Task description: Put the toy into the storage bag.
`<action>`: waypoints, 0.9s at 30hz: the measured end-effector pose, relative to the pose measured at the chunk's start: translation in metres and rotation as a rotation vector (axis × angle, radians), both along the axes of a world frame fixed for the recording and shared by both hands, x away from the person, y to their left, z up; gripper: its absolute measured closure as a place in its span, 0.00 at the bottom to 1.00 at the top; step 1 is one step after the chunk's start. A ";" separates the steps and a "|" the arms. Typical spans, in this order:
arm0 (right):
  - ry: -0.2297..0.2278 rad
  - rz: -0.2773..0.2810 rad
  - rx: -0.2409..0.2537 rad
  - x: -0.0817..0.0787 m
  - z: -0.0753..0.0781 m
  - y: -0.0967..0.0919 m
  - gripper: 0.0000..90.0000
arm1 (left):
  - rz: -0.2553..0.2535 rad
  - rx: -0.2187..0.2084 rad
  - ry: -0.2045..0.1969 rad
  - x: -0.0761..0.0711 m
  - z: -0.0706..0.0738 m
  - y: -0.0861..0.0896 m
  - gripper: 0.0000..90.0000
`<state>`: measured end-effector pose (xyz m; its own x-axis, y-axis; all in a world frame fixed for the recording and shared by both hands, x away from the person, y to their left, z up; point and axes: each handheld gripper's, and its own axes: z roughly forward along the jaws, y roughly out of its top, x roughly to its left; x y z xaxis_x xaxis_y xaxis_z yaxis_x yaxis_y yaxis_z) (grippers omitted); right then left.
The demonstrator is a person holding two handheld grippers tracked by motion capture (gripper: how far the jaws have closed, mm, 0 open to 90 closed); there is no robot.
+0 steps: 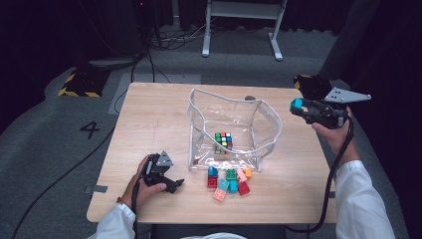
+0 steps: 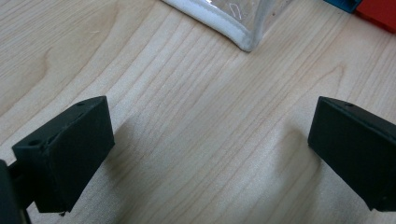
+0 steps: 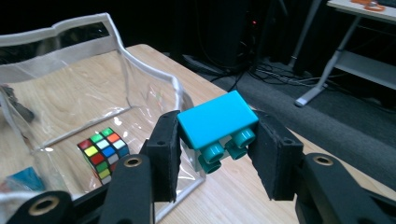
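The right tool (image 3: 218, 154) is clamped on a turquoise brick (image 3: 217, 122), held high beside the clear pouch (image 1: 271, 130), seemingly ready to drop it in by the puzzle cube (image 1: 223, 141). The left tool (image 2: 205, 154) rests on the tabletop (image 1: 149, 124), spread apart.

Light wooden rectangular worktop (image 1: 149, 124), pale grain, rounded corners. Grey carpeted floor (image 1: 50, 134) bearing a dark painted numeral "4" (image 1: 90, 129). White metal table frame (image 1: 242, 20) at the far side. Black-and-yellow hazard-striped base (image 1: 79, 84) at far left. Black cables (image 1: 174, 37) trailing across the floor. Dark curtained surround (image 1: 40, 30); lighting dim beyond the worktop.
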<state>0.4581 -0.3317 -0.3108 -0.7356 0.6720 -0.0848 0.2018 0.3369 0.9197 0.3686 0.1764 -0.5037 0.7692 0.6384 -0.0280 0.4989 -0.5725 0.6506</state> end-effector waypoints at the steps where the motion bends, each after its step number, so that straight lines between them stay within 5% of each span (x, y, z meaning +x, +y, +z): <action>1: 0.006 0.009 -0.012 0.002 0.004 0.006 0.61 | -0.001 -0.001 -0.001 0.000 0.000 0.000 0.00; 17: 0.011 0.182 -0.040 0.015 0.015 0.072 0.61 | 0.000 0.001 0.001 0.000 0.000 0.000 0.00; 27: 0.040 0.325 -0.165 0.024 0.002 0.117 0.61 | 0.001 0.001 0.001 0.000 0.000 0.000 0.00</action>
